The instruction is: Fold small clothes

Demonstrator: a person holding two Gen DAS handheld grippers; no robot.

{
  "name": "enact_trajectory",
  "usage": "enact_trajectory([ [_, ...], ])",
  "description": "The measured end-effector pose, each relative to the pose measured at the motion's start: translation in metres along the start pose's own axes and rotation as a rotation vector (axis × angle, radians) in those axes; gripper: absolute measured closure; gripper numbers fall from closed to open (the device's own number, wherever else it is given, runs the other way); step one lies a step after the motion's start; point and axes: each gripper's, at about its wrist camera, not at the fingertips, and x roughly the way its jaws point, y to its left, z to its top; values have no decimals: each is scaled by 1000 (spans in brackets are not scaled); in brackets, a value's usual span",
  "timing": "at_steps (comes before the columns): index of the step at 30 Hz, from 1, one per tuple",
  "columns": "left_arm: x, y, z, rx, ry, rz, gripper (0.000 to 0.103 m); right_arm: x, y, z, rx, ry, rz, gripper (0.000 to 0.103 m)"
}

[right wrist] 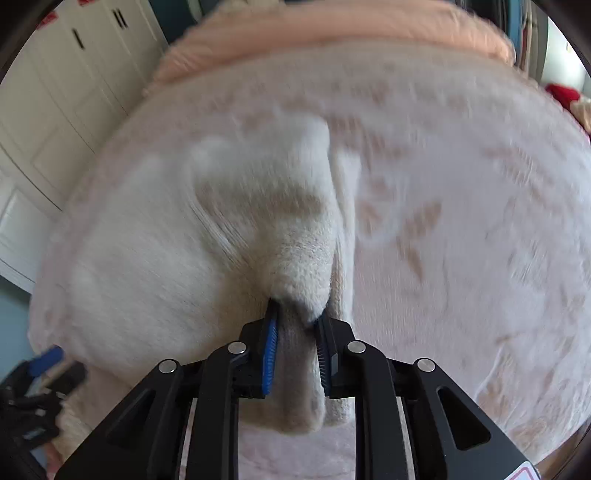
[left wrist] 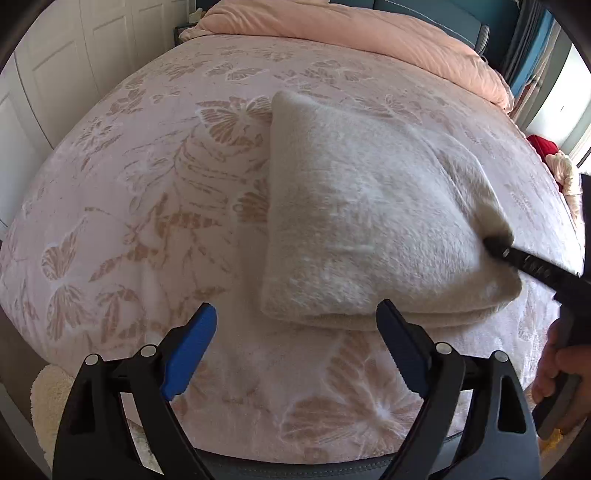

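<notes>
A cream fleece garment lies folded into a thick rectangle on the pink butterfly-print bedspread. My left gripper is open and empty, just in front of the garment's near left corner. My right gripper comes in from the right and is shut on the garment's right edge. In the right wrist view the right gripper pinches a bunched fold of the garment between its blue pads; that view is motion-blurred. The left gripper shows at its lower left.
A peach duvet is bunched along the far end of the bed. White wardrobe doors stand to the left. A red item lies beyond the bed's right edge. A hand holds the right gripper's handle.
</notes>
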Motion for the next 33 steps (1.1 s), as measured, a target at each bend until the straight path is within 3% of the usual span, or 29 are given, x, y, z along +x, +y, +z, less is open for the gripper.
enact_trajectory([
  [3,6,6,-3,4,12,38,17,-43,4,5,74,-77,63,81],
  [6,7,15,-7,-15,19,40,17,-80,22,-1,34,-163,99,80],
  [8,12,18,-10,-15,32,60,17,-70,28,-7,-5,-120,102,80],
  [10,17,21,-12,-21,56,72,17,-30,25,-17,-27,-10,41,80],
  [12,16,24,-13,-37,46,75,17,-7,20,-26,-12,71,26,92],
  [17,16,32,-3,-29,7,123,16,-44,30,-19,8,-37,45,87],
  [19,24,35,-2,-43,29,127,16,-29,27,-22,-24,-2,-12,87],
  [20,29,36,-3,-49,38,135,16,-12,21,-25,-33,39,-30,94],
  [22,35,37,-4,-66,65,137,16,-10,20,-28,-30,38,-22,96],
  [27,10,32,-7,-55,44,109,17,-65,36,-29,-10,-75,12,87],
  [31,-15,19,-12,-30,9,80,17,-89,41,-49,-18,-117,-62,86],
  [33,-27,7,-16,4,-20,83,17,-94,38,-60,-7,-117,-101,78],
])
